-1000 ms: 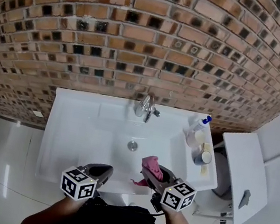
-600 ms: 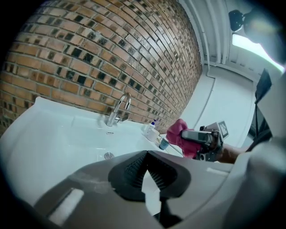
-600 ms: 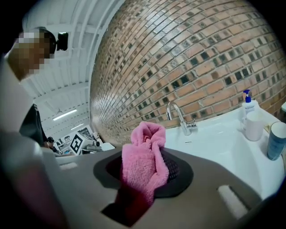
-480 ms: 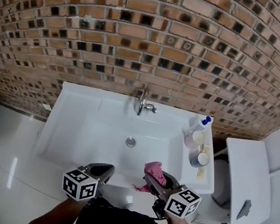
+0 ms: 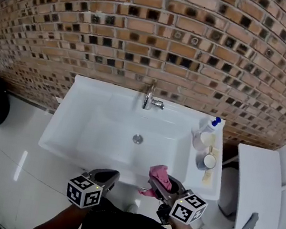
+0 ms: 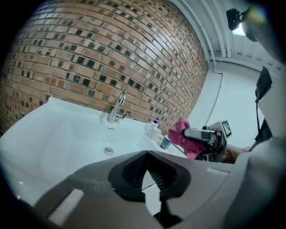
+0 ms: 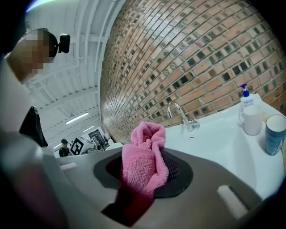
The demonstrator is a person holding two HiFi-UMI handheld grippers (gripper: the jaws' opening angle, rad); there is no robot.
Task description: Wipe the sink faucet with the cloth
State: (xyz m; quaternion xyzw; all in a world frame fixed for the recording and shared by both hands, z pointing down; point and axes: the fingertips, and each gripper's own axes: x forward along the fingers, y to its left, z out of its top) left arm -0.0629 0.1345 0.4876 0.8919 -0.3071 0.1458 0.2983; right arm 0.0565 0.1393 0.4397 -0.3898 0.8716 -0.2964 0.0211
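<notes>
Right gripper (image 5: 163, 181) is clamped on the pink cloth (image 5: 158, 172), which bunches upward from between its jaws. The right gripper view shows the fabric pinched between both pads. Left gripper (image 5: 103, 176) is closed on nothing, with its pads meeting at the tips. Both grippers are held at the near rim of the sink (image 5: 69, 131), well apart from the faucet (image 5: 149, 97).

Progress: step 1, taking up the cloth, is done. Step 2, bringing the cloth to the faucet, is not begun, and the cloth touches nothing but the gripper. All wiping remains.

Clearance: the basin between the near rim and the faucet is bare except for the drain (image 5: 137, 139), so a straight forward reach looks unobstructed. The faucet stands at the back edge, just in front of the brick wall (image 5: 146, 35). Room behind it is tight, so its rear face will likely need the cloth wrapped round rather than the jaw body pushed in. On the right ledge stand a pump bottle (image 5: 206, 129), a white mug (image 5: 199, 141) and a cup (image 5: 207, 161). Approach from centre or left to avoid knocking them.
</notes>
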